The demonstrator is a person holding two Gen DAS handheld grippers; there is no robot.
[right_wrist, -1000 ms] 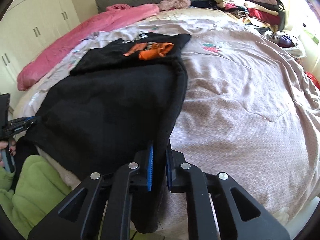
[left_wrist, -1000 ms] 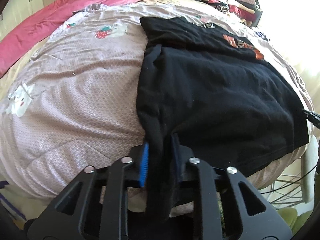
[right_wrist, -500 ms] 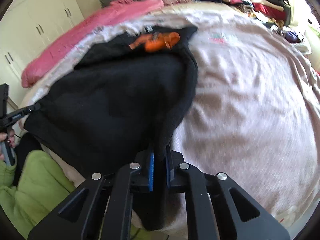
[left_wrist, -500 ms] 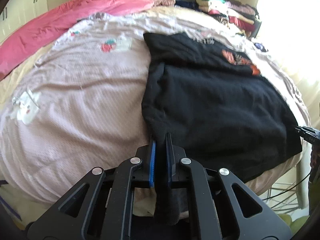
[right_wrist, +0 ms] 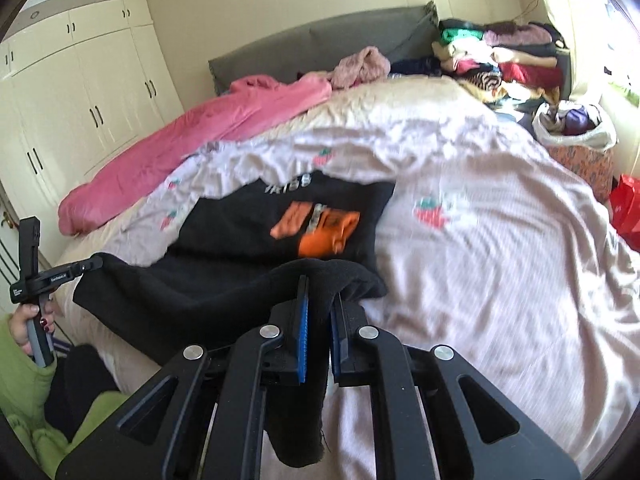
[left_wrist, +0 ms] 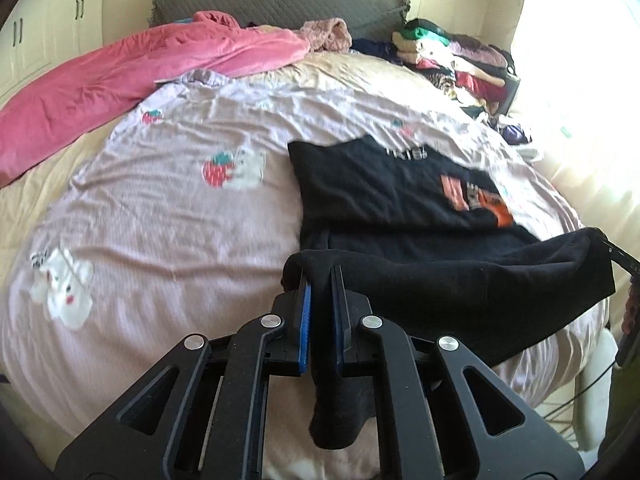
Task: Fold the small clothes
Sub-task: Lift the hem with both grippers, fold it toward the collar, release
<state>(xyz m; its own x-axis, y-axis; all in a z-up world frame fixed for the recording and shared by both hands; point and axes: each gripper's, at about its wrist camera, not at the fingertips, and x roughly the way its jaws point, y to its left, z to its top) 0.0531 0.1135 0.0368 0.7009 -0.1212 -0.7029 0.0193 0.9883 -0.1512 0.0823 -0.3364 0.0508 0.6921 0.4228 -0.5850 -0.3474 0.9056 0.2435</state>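
A black T-shirt [left_wrist: 384,196] [right_wrist: 256,220] with an orange print lies on the bed, its near hem lifted off the cover. My left gripper [left_wrist: 320,280] is shut on the hem's left corner, cloth hanging down between its blue pads. My right gripper [right_wrist: 318,294] is shut on the hem's right corner in the same way. The raised hem stretches as a dark band between the two grippers. In the right wrist view the left gripper [right_wrist: 92,264] shows at the far left, held by a hand in a green sleeve [right_wrist: 18,356].
The bed has a pale lilac cover [left_wrist: 160,216] with strawberry prints. A pink blanket [left_wrist: 132,80] lies along its far left side. A pile of folded clothes [left_wrist: 452,56] sits at the far right corner by the grey headboard [right_wrist: 320,44]. White wardrobes [right_wrist: 80,92] stand at left.
Both grippers have risen and carried the shirt's near hem up off the bed. The left jaws closed fully on the cloth. The hem now hangs taut between them.
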